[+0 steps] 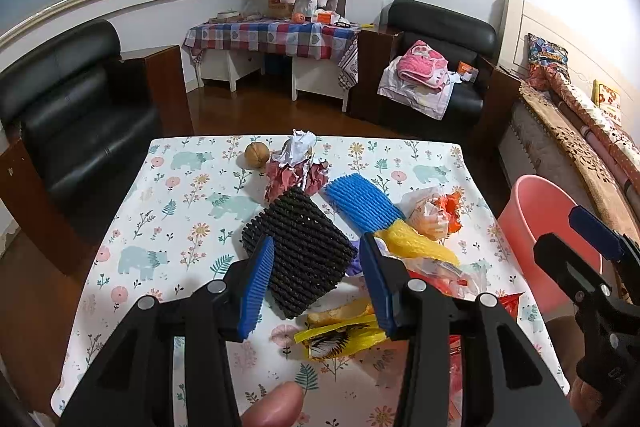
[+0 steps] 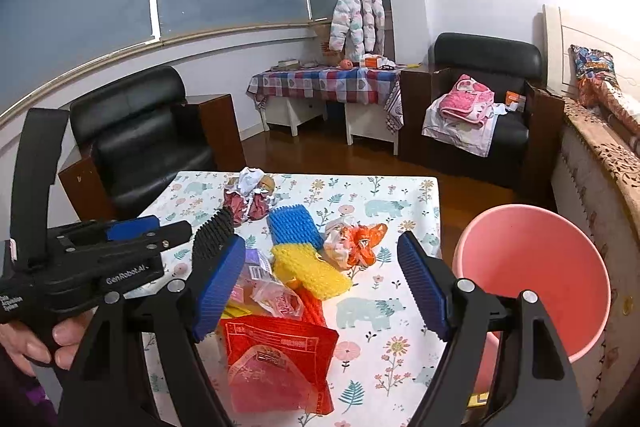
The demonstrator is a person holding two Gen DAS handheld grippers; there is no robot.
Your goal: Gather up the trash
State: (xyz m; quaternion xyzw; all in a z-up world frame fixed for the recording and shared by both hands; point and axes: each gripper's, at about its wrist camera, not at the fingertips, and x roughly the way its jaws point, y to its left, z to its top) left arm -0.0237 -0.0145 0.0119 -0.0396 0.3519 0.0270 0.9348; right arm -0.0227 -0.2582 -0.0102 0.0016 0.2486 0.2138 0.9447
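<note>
My left gripper (image 1: 316,243) is shut on a black foam net (image 1: 300,259), which it holds tilted just above the floral tablecloth (image 1: 180,227). From the right wrist the net (image 2: 212,231) stands on edge at the left gripper (image 2: 176,231). My right gripper (image 2: 322,287) hangs open over a red packet (image 2: 276,359) and touches nothing. Around it lie a yellow foam net (image 2: 312,271), a blue foam net (image 2: 294,225), an orange wrapper (image 2: 356,239) and crumpled paper (image 2: 248,199). A pink bin (image 2: 532,267) stands off the table's right edge.
A brown round fruit (image 1: 256,155) lies at the table's far side. A yellow packet (image 1: 340,335) sits under the left gripper. Black armchairs (image 1: 72,115) stand left and far right, and a bed (image 1: 580,131) runs along the right wall.
</note>
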